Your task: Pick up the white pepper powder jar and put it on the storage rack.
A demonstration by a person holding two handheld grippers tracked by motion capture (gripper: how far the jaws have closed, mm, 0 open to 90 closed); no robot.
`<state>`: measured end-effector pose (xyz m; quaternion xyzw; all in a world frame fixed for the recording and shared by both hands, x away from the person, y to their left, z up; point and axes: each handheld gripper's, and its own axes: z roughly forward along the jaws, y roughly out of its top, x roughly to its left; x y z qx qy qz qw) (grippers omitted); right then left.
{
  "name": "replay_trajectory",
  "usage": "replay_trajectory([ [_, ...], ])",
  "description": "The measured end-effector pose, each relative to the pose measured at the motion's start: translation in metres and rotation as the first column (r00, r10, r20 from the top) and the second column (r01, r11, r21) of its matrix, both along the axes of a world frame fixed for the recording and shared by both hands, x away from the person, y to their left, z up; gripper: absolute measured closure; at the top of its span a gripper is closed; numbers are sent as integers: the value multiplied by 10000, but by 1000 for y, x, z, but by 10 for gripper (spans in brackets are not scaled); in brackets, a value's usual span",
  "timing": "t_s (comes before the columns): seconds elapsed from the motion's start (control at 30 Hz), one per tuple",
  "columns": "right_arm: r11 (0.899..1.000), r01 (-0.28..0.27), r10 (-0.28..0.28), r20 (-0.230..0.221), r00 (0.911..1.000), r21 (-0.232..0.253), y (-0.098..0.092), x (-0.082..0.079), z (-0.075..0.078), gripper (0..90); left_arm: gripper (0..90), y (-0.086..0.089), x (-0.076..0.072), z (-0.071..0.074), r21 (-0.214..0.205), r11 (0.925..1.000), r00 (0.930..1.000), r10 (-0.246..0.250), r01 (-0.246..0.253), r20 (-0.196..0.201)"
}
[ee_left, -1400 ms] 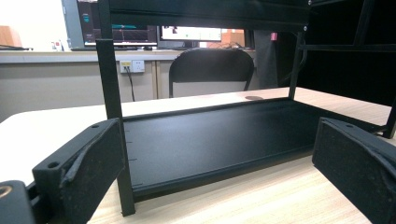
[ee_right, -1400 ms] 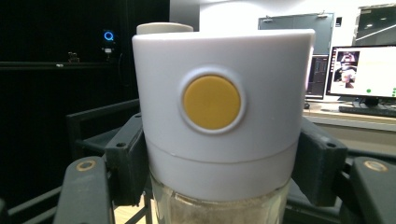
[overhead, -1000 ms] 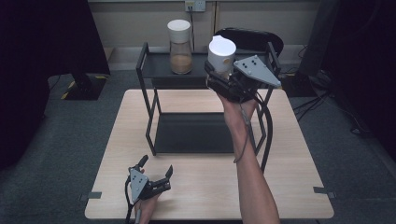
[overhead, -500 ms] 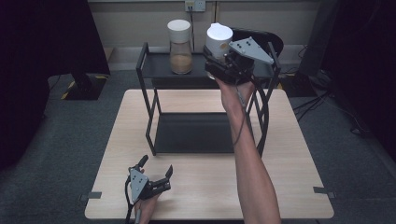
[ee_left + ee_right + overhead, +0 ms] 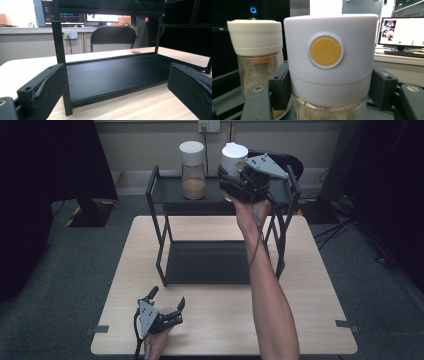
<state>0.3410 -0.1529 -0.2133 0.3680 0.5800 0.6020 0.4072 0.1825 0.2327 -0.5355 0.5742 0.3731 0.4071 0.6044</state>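
The held jar [image 5: 329,65] sits between the right gripper's fingers [image 5: 279,85]; a second jar [image 5: 255,50] stands just left, on the rack's top shelf [image 5: 170,190].

A: What sits between the jaws?

B: A glass jar [image 5: 329,75] with a white lid [image 5: 330,32], upright, with a round yellow button [image 5: 325,51] on the lid's front. The right gripper [image 5: 329,87] clamps it: one black jaw presses each side just below the lid.

A: Anything beside it?

B: A second jar [image 5: 255,65], cream-lidded, with pale powder inside, standing close by on the picture's left on a dark shelf [image 5: 227,107]. At the far right, a lit monitor [image 5: 402,31] glows.
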Motion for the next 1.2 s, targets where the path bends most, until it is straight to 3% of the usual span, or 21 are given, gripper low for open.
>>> replay_trajectory([
  [0.2,9999,-4,8,-295,9996,142,-3,9,0,303,14,0,0,0,-10,10000,10000,2,-2,6],
  [0.83,9993,-196,208,-378,9991,324,-6,12,0,289,19,-1,0,0,-28,10000,10000,20,-20,9],
  [1.0,9968,-516,531,-226,9983,617,-11,13,-5,193,19,0,0,0,2,10000,10000,25,-25,0],
  [1.17,9973,-158,141,237,9996,719,-5,6,-11,2,19,-1,0,0,-3,10000,10000,32,-32,1],
  [1.2,9977,-54,32,313,9995,681,-3,4,-11,0,19,-1,0,0,-6,10000,10000,39,-39,2],
])
